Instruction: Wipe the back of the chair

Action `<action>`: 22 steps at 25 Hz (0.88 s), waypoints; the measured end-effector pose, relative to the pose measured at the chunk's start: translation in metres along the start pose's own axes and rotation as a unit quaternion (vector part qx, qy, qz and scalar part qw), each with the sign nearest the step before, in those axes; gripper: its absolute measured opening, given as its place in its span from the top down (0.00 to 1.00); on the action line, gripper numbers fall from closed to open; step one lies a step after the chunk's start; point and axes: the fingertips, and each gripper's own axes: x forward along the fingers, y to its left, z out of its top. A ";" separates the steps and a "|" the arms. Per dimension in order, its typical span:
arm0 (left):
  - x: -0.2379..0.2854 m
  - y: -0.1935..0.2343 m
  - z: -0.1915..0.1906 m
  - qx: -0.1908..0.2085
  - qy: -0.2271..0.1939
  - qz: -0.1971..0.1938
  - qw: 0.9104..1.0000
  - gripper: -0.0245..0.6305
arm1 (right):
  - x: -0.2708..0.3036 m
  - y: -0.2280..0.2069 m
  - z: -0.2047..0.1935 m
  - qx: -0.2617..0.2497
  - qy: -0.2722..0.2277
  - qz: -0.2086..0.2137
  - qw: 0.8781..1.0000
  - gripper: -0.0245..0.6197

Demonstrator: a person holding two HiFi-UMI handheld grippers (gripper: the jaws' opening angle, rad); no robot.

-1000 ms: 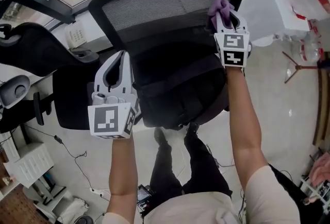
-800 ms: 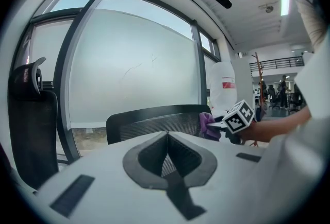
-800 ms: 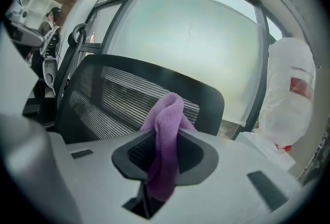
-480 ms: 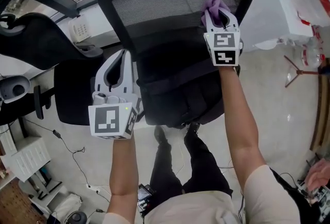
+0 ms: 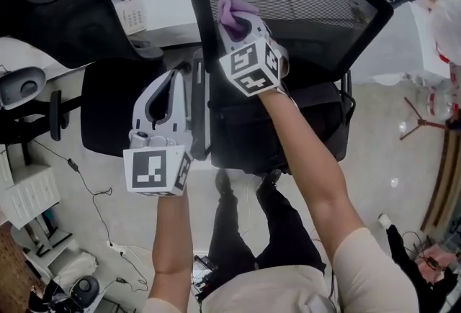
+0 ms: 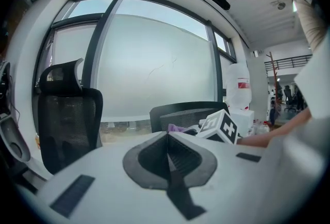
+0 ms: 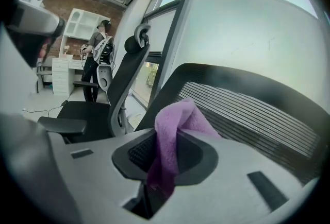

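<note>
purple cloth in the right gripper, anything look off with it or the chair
Nothing stands out. The purple cloth is clamped in the right gripper's jaws, up by the chair back, near its left edge in the head view. The left gripper is shut, empty and held aside.

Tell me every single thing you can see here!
Mesh-back chair: one, black, middle, in front of the person.
Headrest chair: one, black, to its left.
Cloth: one, purple, at the mesh chair's top left corner.
Window: one, frosted white, behind both chairs.
Cable: one, dark, on the floor at the left.
Left gripper: one, white-grey, jaws together, empty, low between the chairs.
Right gripper: one, white-grey, shut on the cloth.
Arms: two, bare, reaching forward.
</note>
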 end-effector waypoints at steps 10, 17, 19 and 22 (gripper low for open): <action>0.023 -0.026 0.006 0.004 -0.001 -0.024 1.000 0.95 | -0.033 -0.062 -0.036 0.026 0.013 -0.056 0.998 0.85; 0.059 -0.090 0.016 0.013 0.000 -0.075 0.997 0.95 | -0.147 -0.203 -0.138 0.111 0.046 -0.226 0.967 0.85; 0.067 -0.104 0.018 0.015 0.001 -0.086 0.996 0.95 | -0.184 -0.239 -0.161 0.137 0.054 -0.274 0.950 0.85; 0.075 -0.123 0.018 0.016 0.003 -0.099 0.995 0.95 | -0.201 -0.252 -0.171 0.134 0.059 -0.283 0.948 0.85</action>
